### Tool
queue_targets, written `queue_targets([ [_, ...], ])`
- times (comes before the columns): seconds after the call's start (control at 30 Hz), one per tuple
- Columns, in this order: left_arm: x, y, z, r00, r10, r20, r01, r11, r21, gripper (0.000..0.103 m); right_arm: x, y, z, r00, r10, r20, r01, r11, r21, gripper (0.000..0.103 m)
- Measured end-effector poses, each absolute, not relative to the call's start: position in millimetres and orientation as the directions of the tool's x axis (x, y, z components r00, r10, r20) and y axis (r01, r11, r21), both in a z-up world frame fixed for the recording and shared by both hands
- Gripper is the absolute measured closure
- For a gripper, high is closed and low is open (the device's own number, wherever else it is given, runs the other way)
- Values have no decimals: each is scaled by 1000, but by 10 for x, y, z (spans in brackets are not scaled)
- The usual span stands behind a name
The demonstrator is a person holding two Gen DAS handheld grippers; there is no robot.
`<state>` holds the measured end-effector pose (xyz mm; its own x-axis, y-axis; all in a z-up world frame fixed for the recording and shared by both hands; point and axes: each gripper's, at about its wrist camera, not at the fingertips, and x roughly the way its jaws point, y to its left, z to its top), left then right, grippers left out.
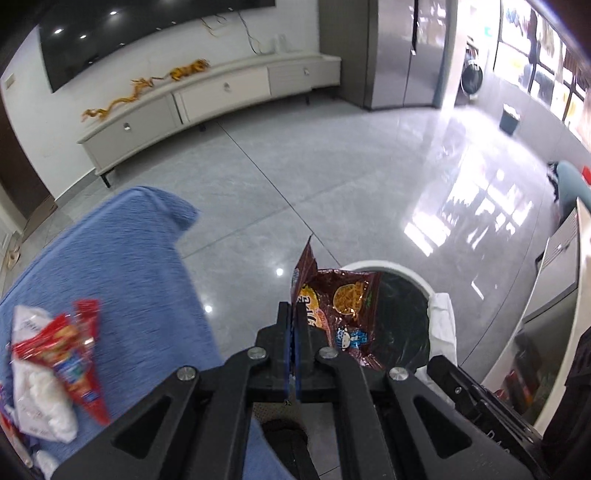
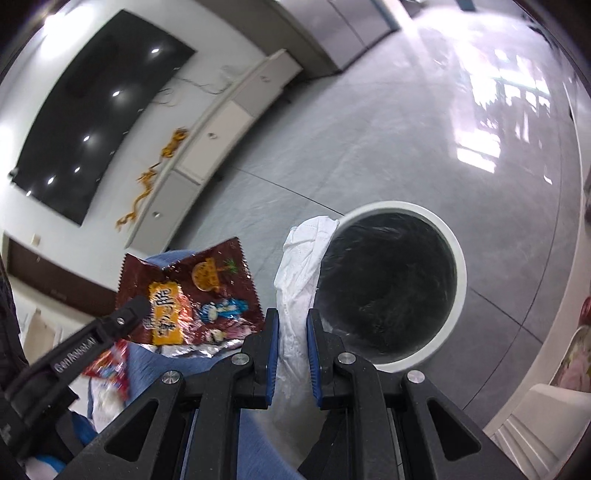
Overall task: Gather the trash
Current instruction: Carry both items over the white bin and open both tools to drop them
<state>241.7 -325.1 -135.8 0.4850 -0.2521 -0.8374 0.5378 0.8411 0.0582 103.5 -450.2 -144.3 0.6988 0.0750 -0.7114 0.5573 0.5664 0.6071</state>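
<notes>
My left gripper (image 1: pixel 294 314) is shut on a dark red snack wrapper (image 1: pixel 341 314), which hangs over the near rim of a round white trash bin (image 1: pixel 399 267) lined with a black bag. In the right wrist view the same wrapper (image 2: pixel 207 295) hangs left of the bin (image 2: pixel 460 280), with the left gripper (image 2: pixel 142 306) clamped on it. My right gripper (image 2: pixel 291 317) is shut on a crumpled white tissue (image 2: pixel 303 258) that reaches up to the bin's left rim. A red wrapper (image 1: pixel 70 347) and white tissues (image 1: pixel 40 391) lie on the blue cloth (image 1: pixel 122 266).
A long white TV cabinet (image 1: pixel 221 92) stands against the far wall under a dark screen (image 1: pixel 129 33). Grey tiled floor (image 1: pixel 332 177) spreads between the cabinet and the bin. A white rounded table edge (image 1: pixel 554 332) lies to the right. A small dark bin (image 1: pixel 510 118) stands far off.
</notes>
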Motion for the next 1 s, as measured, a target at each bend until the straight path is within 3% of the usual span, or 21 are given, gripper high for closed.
queue_targets([
  [0.5,2756,-3809,-1997,355,-237,-904,600,799,26,100,1390,-4888,-2058,614,126,-779,663,455,595,86],
  [0.6,2799,-3857,-2089,326,-237,-915,605,796,9,99,1381,-4945,-2097,605,116,-788,681,439,587,76],
  [0.67,2815,-3888,-2142,313,-230,-921,601,799,5,98,1345,-4973,-2097,601,101,-793,694,426,580,59],
  [0.7,2821,-3902,-2160,308,-232,-923,601,799,0,98,1340,-4988,-2090,600,94,-795,697,426,577,58],
  [0.77,2816,-3905,-2185,298,-235,-925,600,800,-10,91,1327,-4991,-2064,599,85,-796,700,426,572,57],
  [0.83,2817,-3898,-2186,301,-242,-922,596,803,-16,57,1313,-4983,-2040,604,75,-794,701,425,573,57],
  [0.87,2808,-3890,-2173,316,-241,-918,591,807,-9,53,1301,-4971,-2012,607,66,-792,700,426,572,57],
  [1.0,2788,-3876,-2134,316,-258,-913,579,815,-30,52,1263,-4961,-1910,625,35,-780,697,425,577,58],
])
